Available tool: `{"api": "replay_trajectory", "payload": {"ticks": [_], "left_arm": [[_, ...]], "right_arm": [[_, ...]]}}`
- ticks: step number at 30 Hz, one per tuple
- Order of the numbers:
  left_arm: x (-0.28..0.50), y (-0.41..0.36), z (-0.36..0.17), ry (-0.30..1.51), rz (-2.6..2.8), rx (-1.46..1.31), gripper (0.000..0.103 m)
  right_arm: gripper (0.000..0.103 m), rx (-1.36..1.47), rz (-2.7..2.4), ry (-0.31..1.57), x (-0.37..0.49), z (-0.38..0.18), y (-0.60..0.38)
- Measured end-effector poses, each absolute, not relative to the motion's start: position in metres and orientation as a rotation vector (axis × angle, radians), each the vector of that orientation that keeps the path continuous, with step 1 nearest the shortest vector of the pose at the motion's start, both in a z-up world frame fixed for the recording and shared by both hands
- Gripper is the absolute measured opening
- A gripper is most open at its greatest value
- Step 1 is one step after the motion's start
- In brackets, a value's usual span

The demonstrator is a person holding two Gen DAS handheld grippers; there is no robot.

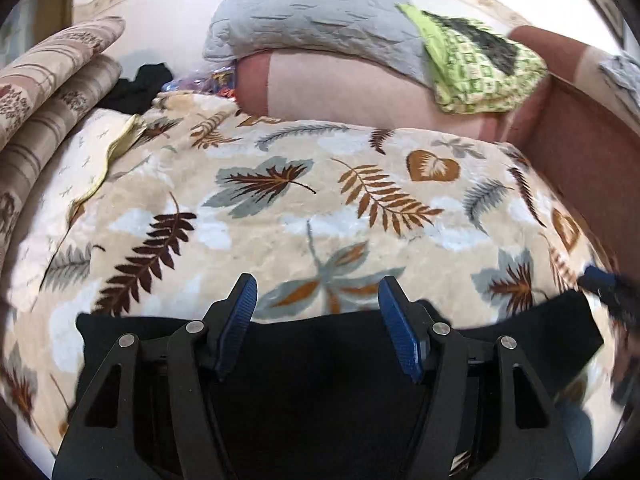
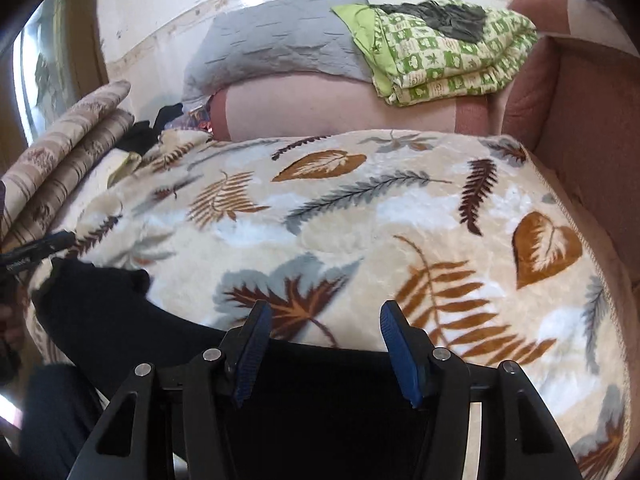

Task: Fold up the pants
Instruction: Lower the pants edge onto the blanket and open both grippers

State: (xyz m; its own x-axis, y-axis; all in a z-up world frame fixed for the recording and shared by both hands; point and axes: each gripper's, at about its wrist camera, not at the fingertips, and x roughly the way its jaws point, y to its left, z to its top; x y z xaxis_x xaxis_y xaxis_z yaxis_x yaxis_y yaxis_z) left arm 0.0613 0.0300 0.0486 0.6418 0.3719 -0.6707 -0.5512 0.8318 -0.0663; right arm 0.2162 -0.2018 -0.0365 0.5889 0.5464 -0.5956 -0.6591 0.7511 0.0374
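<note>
We see a bed covered by a soft cream blanket (image 1: 320, 208) with brown and gray leaves on it. A white wall (image 1: 168, 8) stands behind the bed.

At the far left, striped cushions (image 1: 52, 80) lean at the edge of the bed. Next to them lies a small black cloth (image 1: 136, 88). Further right, a gray quilt (image 1: 312, 20) sits on top of a pink bolster (image 1: 344, 92). To the right of that, a folded green checked blanket (image 1: 480, 68) rests on the same bolster, with a dark piece of cloth on top of it. At the far right is the brown side of a sofa (image 1: 580, 152).

The black pants (image 1: 320, 360) lie flat on the blanket, close to us at the near edge of the bed.

Our left gripper (image 1: 318, 328) is over the pants. Its blue fingers (image 1: 240, 320) are spread wide apart and hold nothing.

Our right gripper (image 2: 326, 354) is also over the pants (image 2: 120, 312). Its blue fingers (image 2: 398, 354) are spread wide too, with nothing between them.
</note>
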Motion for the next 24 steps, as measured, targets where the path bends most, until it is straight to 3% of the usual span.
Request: {"api": "replay_trajectory", "payload": {"ticks": [8,15,24], "left_arm": [[0.077,-0.031,0.032,0.775,0.575,-0.249,0.063],[0.072,-0.038,0.033,0.774,0.547,-0.269,0.063],[0.062,-0.041,0.021,0.792,0.482,-0.319,0.063]], "right_arm": [[0.054,-0.113,0.755,0.677,0.172,-0.044,-0.207],[0.054,-0.011,0.699,0.691,0.17,-0.046,-0.254],[0.054,0.535,0.748,0.831,0.178,-0.098,-0.343]]}}
